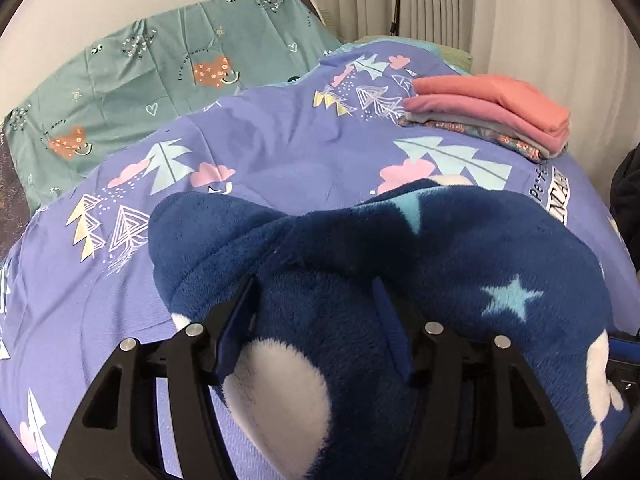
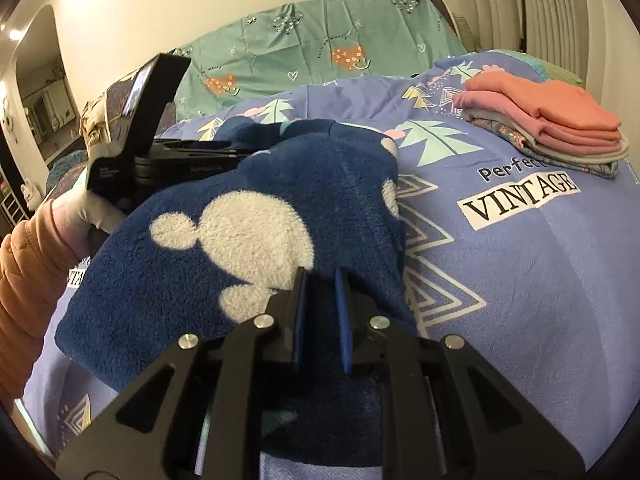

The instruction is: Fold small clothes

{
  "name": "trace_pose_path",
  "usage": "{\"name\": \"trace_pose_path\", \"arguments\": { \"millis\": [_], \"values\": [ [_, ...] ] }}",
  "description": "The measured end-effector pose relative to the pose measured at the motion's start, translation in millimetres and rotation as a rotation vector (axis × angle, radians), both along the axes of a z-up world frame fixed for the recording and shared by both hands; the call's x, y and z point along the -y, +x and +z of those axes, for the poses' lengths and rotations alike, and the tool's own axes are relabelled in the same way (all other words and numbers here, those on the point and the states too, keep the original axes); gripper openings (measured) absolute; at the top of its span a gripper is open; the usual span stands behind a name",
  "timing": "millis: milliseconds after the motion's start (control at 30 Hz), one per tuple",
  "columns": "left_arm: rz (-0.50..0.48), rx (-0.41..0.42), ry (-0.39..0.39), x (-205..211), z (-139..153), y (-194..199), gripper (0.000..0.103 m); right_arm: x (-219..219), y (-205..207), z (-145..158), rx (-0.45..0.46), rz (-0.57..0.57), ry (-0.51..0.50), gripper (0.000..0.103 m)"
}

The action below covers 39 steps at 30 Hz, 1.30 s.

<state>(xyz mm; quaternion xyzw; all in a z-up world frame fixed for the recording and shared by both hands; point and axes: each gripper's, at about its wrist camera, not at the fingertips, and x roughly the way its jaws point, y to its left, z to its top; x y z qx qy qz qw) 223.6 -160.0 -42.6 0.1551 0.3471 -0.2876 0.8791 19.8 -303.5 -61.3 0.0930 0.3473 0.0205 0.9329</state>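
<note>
A dark blue fleece garment (image 1: 400,264) with white blobs and light blue stars lies bunched on the purple printed bedspread (image 1: 260,152). My left gripper (image 1: 316,288) has its jaws spread wide with the fleece bulging between them. In the right wrist view the same fleece (image 2: 224,248) lies in front of my right gripper (image 2: 322,276), whose blue pads (image 2: 342,312) stand close together with fleece between them. The left gripper's body (image 2: 160,152) shows at the fleece's far left side, held by a gloved hand.
A stack of folded clothes, orange and pink on top (image 1: 496,116) (image 2: 548,128), sits at the far right of the bed. A teal printed sheet (image 1: 160,64) covers the head end. Curtains (image 2: 552,12) hang at the back right. An orange sleeve (image 2: 20,288) is at left.
</note>
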Motion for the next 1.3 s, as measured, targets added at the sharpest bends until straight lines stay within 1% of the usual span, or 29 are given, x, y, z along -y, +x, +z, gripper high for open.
{"name": "trace_pose_path", "arguments": {
  "millis": [67, 100, 133, 167, 200, 233, 300, 367, 433, 500, 567, 600, 633, 667, 700, 733, 767, 800, 900, 1000, 1067, 1133, 1167, 1233, 1300],
  "values": [
    [-0.003, 0.012, -0.016, -2, 5, -4, 0.060, 5, 1, 7, -0.021, 0.009, 0.035, 0.015],
    [-0.001, 0.007, -0.035, -6, 12, -5, 0.060, 7, 1, 11, -0.035, 0.013, 0.058, 0.016],
    [0.001, -0.001, -0.049, -8, 16, -3, 0.062, 11, 3, 20, -0.057, 0.015, 0.093, 0.025],
    [0.003, -0.013, -0.077, -12, 25, -2, 0.063, 13, 5, 27, -0.063, 0.012, 0.108, 0.036],
    [0.004, -0.015, -0.095, -15, 29, 1, 0.064, 14, 9, 36, -0.060, 0.007, 0.112, 0.056],
    [0.007, -0.006, -0.113, -17, 35, 4, 0.064, 13, 13, 45, -0.045, 0.008, 0.104, 0.059],
    [0.017, 0.042, -0.129, -18, 52, 5, 0.067, 5, 25, 66, 0.013, 0.023, 0.041, 0.059],
    [0.025, 0.085, -0.110, -17, 63, 11, 0.072, -3, 42, 80, 0.052, 0.047, 0.010, 0.058],
    [0.038, 0.098, -0.083, -16, 66, 20, 0.072, -8, 57, 86, 0.066, 0.062, -0.001, 0.054],
    [0.060, 0.087, -0.062, -17, 62, 36, 0.072, -12, 76, 85, 0.055, 0.071, 0.005, 0.053],
    [0.075, 0.049, -0.045, -18, 47, 52, 0.072, -11, 96, 71, 0.006, 0.080, 0.033, 0.053],
    [0.074, 0.025, -0.012, -17, 30, 62, 0.072, -10, 107, 56, -0.045, 0.074, 0.031, 0.054],
    [0.060, 0.012, 0.027, -15, 11, 69, 0.074, -8, 118, 37, -0.107, 0.066, 0.015, 0.057],
    [0.035, -0.008, 0.051, -12, -11, 74, 0.074, -8, 126, 13, -0.128, 0.079, -0.005, 0.057],
    [0.037, -0.043, -0.012, -15, -24, 79, 0.074, -5, 126, 2, -0.088, 0.081, -0.016, 0.057],
    [0.053, -0.083, -0.080, -20, -28, 84, 0.074, 0, 126, -3, -0.079, 0.071, 0.010, 0.057],
    [0.084, -0.133, -0.151, -25, -33, 90, 0.074, 4, 125, -1, -0.081, 0.058, 0.037, 0.057],
    [0.084, -0.117, -0.139, -23, -33, 88, 0.074, 2, 126, -1, -0.082, 0.058, 0.027, 0.057],
    [0.080, -0.091, -0.102, -19, -29, 85, 0.074, -2, 127, -2, -0.083, 0.062, 0.010, 0.058],
    [0.101, -0.062, -0.106, -21, -25, 79, 0.074, -3, 126, -2, -0.076, 0.065, 0.015, 0.058],
    [0.120, -0.032, -0.105, -23, -15, 74, 0.074, -5, 123, -1, -0.064, 0.068, 0.010, 0.058],
    [0.127, -0.006, -0.100, -27, 3, 63, 0.074, -4, 122, 0, -0.059, 0.068, 0.007, 0.058],
    [0.119, 0.010, -0.100, -29, 13, 56, 0.074, -3, 122, 1, -0.058, 0.068, 0.011, 0.058],
    [0.066, 0.060, -0.107, -33, 38, 29, 0.074, -2, 122, 2, -0.058, 0.070, 0.022, 0.058],
    [-0.026, 0.084, -0.117, -37, 56, -6, 0.075, -1, 121, 2, -0.055, 0.069, 0.027, 0.058]
  ]
}}
